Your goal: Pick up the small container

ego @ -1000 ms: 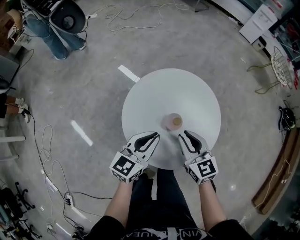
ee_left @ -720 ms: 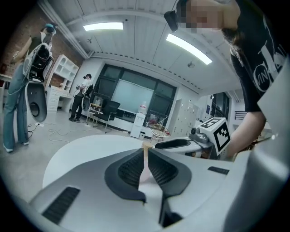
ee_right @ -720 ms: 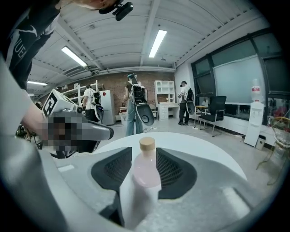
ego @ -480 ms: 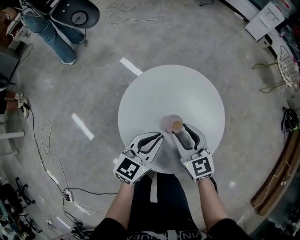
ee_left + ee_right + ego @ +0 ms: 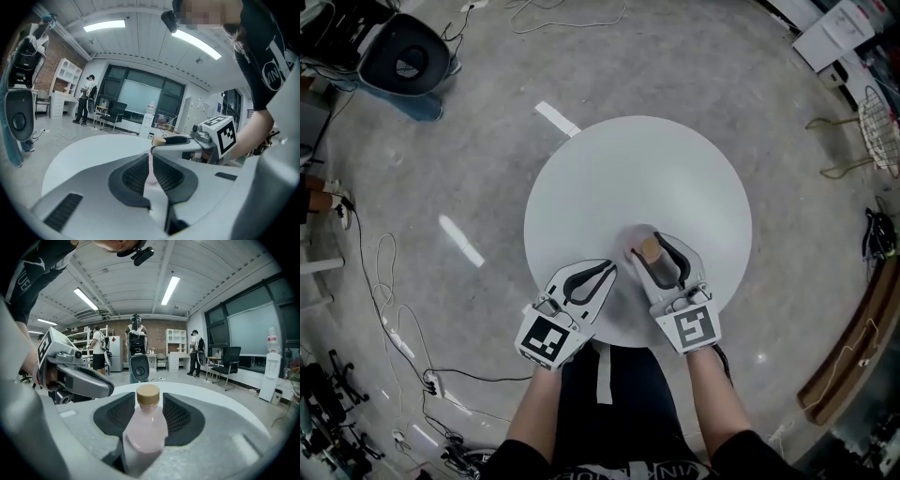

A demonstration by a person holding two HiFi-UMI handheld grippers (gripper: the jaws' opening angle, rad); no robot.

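Note:
A small pink bottle [image 5: 648, 251] with a tan cap [image 5: 147, 395] stands upright near the front of the round white table [image 5: 637, 169]. My right gripper [image 5: 646, 244] reaches around it. The bottle [image 5: 146, 427] stands between the wide-spread jaws, and a thin gap shows on each side of the cap. My left gripper [image 5: 608, 268] rests just left of the bottle, over the table's front edge, with its fingertips together and nothing held. From the left gripper view, the left gripper [image 5: 150, 161] points at the right gripper [image 5: 180, 140] and the cap [image 5: 158, 140].
Grey concrete floor surrounds the table, with loose cables [image 5: 389, 309] at the left. A black chair [image 5: 403, 58] stands at the top left beside a person's jeans. A wire basket [image 5: 877, 127] and white boxes [image 5: 834, 33] are at the right.
My right gripper has spread its jaws and moved forward, so that the bottle now stands between them. The left gripper has stayed shut in about the same place.

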